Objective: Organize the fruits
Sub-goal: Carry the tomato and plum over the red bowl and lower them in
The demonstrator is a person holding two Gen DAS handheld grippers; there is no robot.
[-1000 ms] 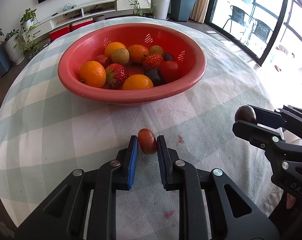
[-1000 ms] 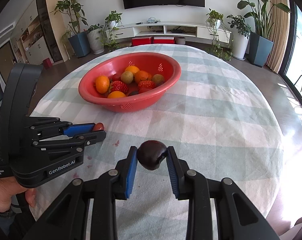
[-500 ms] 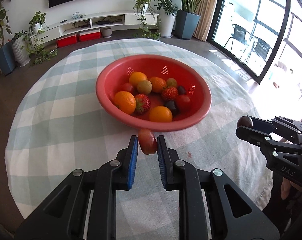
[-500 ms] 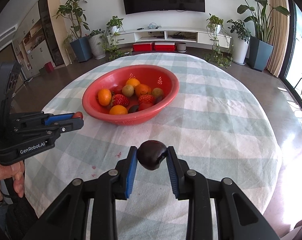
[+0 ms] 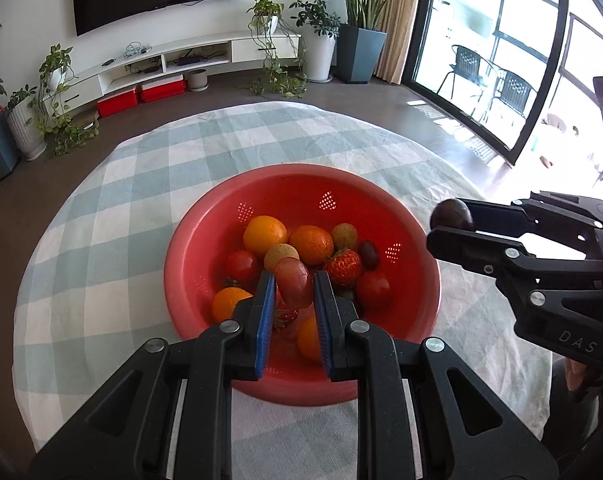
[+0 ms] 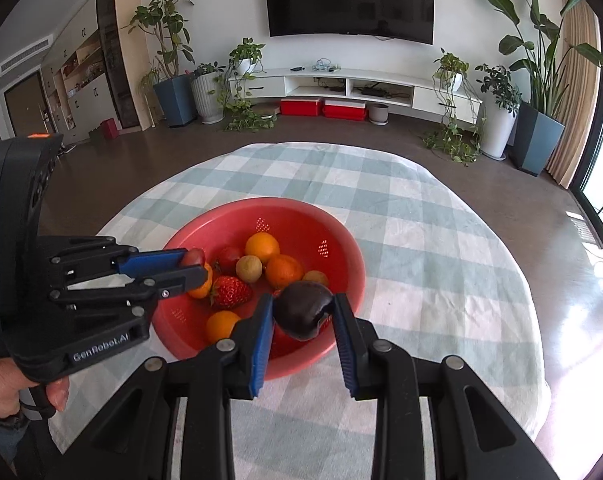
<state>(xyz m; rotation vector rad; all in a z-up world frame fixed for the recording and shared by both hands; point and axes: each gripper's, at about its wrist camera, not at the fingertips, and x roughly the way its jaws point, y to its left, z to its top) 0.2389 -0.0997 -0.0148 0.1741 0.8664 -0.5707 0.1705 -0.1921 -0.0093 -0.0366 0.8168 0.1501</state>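
Observation:
A red colander bowl (image 5: 205, 236) (image 6: 341, 236) sits on the checked tablecloth and holds oranges (image 5: 264, 234), strawberries (image 5: 343, 267), tomatoes (image 5: 373, 289) and other small fruits. My left gripper (image 5: 293, 285) (image 6: 195, 264) is shut on a small red oval fruit (image 5: 294, 282) and holds it above the bowl's near part. My right gripper (image 6: 302, 312) (image 5: 445, 224) is shut on a dark brown-purple fruit (image 6: 303, 311) (image 5: 450, 213) and holds it above the bowl's right rim.
The round table (image 6: 421, 248) with its green and white cloth drops off on all sides to a dark floor. Potted plants (image 6: 173, 80) and a low white TV shelf (image 6: 341, 84) stand far behind. Glass doors (image 5: 501, 40) are to the right.
Both grippers rose from near the tablecloth and moved forward with their fruits. They now hang over the bowl, where before they were short of it.

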